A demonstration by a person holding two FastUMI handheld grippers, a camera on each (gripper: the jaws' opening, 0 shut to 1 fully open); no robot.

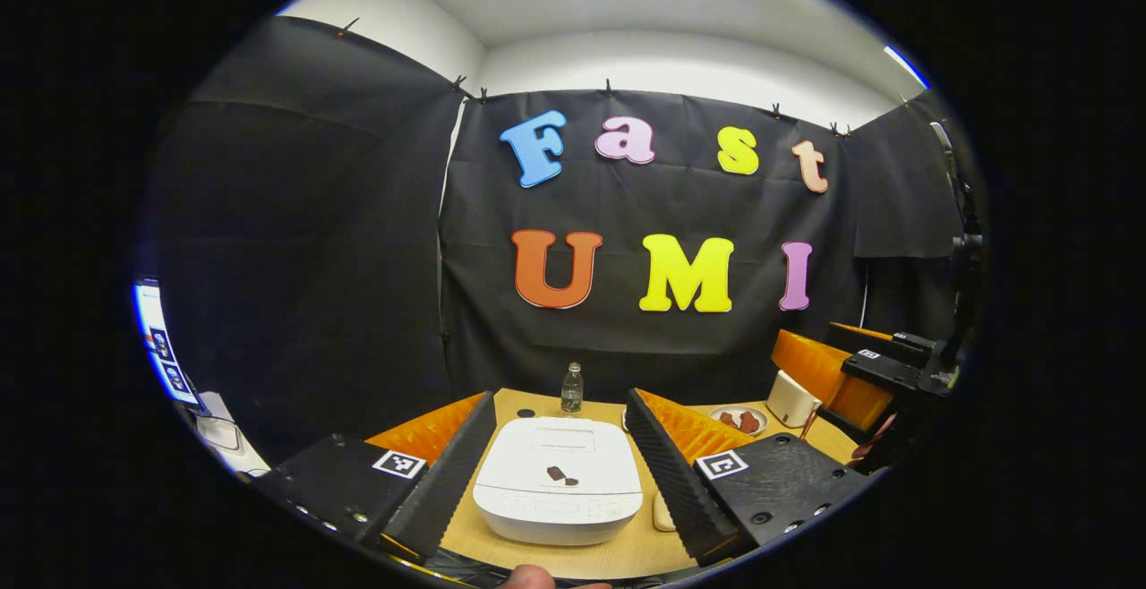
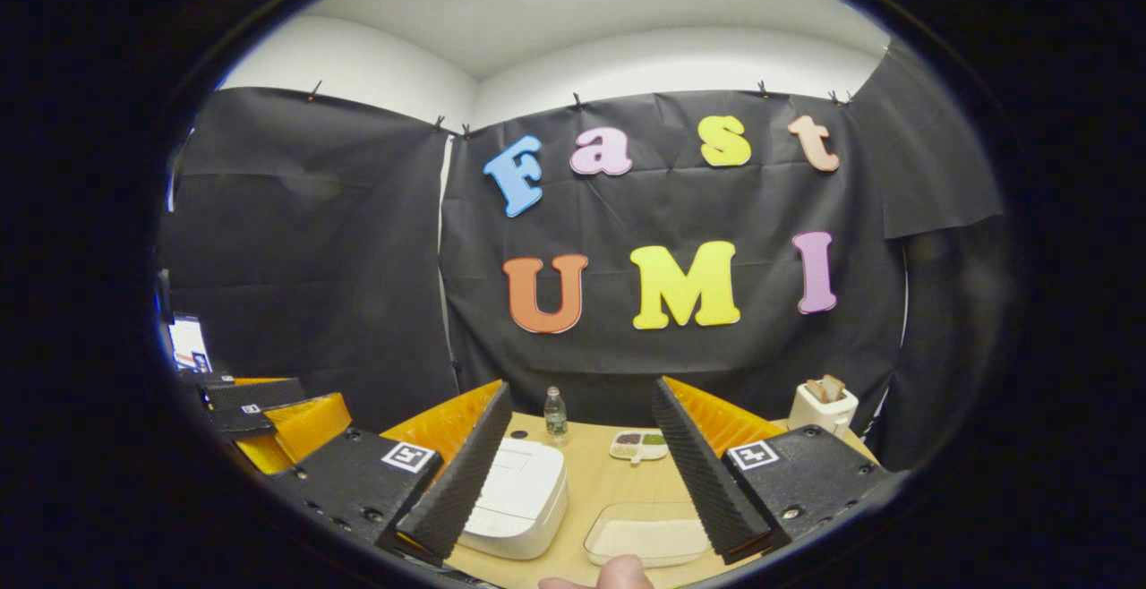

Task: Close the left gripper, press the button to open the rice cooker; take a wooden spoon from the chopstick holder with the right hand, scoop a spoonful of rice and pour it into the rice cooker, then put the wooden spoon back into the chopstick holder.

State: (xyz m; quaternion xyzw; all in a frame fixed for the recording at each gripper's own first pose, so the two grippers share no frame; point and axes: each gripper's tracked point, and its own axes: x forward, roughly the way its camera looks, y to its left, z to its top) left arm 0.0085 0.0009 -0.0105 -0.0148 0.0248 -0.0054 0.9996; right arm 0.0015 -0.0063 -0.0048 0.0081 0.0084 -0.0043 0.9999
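The white rice cooker [image 1: 557,482] sits on the wooden table with its lid down, straight ahead of my left gripper [image 1: 560,399], whose fingers stand wide open on either side of it without touching it. In the right gripper view the cooker [image 2: 519,495] lies at the lower left. A clear tray of rice [image 2: 649,540] rests beside it, between the open fingers of my right gripper [image 2: 582,389], which holds nothing. The right gripper [image 1: 882,374] also appears far off at the right of the left gripper view. I cannot make out a wooden spoon or its holder.
A water bottle [image 1: 572,388] stands at the table's back edge. A plate with brown pieces [image 1: 739,419] and a white toaster [image 2: 824,405] holding bread are at the back right. A small dish of grains [image 2: 638,444] lies mid-table. A screen [image 1: 161,343] glows at the far left.
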